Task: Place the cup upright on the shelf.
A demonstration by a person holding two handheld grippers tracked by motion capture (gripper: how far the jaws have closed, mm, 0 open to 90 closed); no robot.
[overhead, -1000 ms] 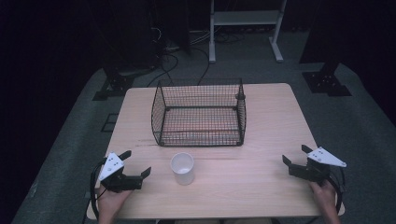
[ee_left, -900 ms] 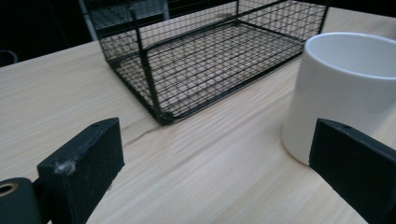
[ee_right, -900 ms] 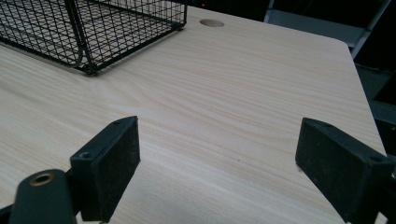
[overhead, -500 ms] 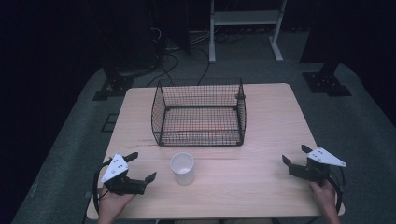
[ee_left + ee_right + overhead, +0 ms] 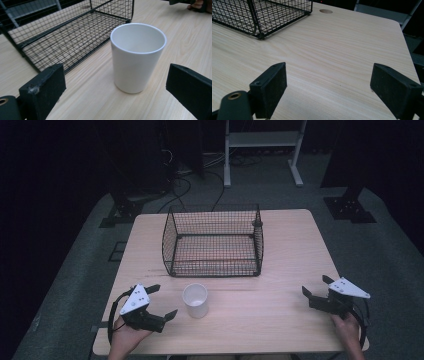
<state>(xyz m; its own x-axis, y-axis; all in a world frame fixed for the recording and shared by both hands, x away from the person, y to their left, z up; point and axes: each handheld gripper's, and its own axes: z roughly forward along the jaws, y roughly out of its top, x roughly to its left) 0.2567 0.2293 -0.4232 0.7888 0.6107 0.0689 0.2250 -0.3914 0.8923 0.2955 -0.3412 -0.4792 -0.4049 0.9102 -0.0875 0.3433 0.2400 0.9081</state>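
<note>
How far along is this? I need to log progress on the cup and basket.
Nothing looks done yet: the white cup stands upright on the table, outside the empty wire basket. In hand: the left gripper, jaws open, faces the cup. Left: probably gripping and moving it. The right gripper rests open, apart.

A wire basket (image 5: 212,241) is sitting on the wooden table (image 5: 280,265), open at the top. Behind the table, a white stand (image 5: 262,140) and cables (image 5: 190,172) are lying on the floor.
</note>
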